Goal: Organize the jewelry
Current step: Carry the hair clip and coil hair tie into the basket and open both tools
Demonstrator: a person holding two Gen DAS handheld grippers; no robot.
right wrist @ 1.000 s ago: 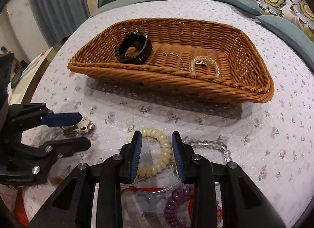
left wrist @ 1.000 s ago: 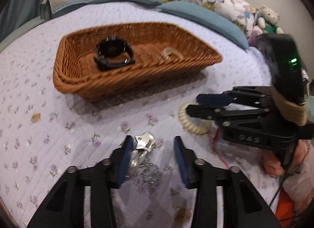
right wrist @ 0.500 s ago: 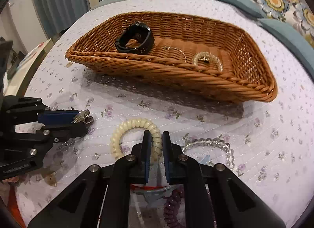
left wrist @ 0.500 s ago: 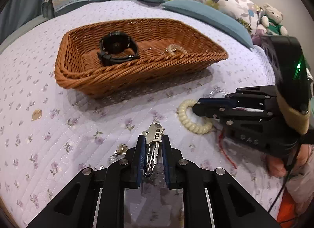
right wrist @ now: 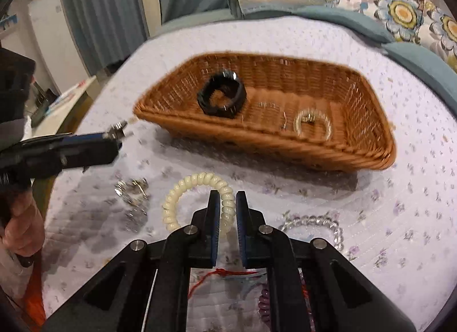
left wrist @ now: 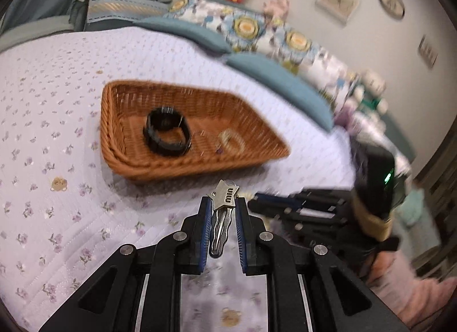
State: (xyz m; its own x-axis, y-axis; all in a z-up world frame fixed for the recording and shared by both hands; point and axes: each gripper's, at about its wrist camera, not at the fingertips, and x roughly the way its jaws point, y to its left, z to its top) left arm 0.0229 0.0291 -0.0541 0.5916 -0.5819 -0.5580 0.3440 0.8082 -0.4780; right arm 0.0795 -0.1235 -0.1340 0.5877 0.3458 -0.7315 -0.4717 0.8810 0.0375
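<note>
My left gripper (left wrist: 223, 203) is shut on a silver star hair clip (left wrist: 224, 209) and holds it in the air, short of the wicker basket (left wrist: 134, 165). It also shows in the right wrist view (right wrist: 115, 136), with the clip (right wrist: 118, 129) at its tip. My right gripper (right wrist: 228, 199) is shut on a cream spiral hair tie (right wrist: 197, 180) and has it raised off the quilt. The basket (right wrist: 314, 152) holds a black watch (right wrist: 221, 98), a thin bangle (right wrist: 274, 112) and a pale bead bracelet (right wrist: 312, 122).
On the quilt lie a silver trinket pile (right wrist: 132, 192), a clear bead bracelet (right wrist: 317, 225), a red cord (right wrist: 220, 275) and a purple spiral tie (right wrist: 264, 303). Pillows (left wrist: 285, 43) line the far side of the bed. A curtain (right wrist: 114, 3) hangs at the left.
Both grippers closed on their items, the left on the star clip and the right on the cream tie. Both then lifted off the quilt, and the left moved toward the basket.
</note>
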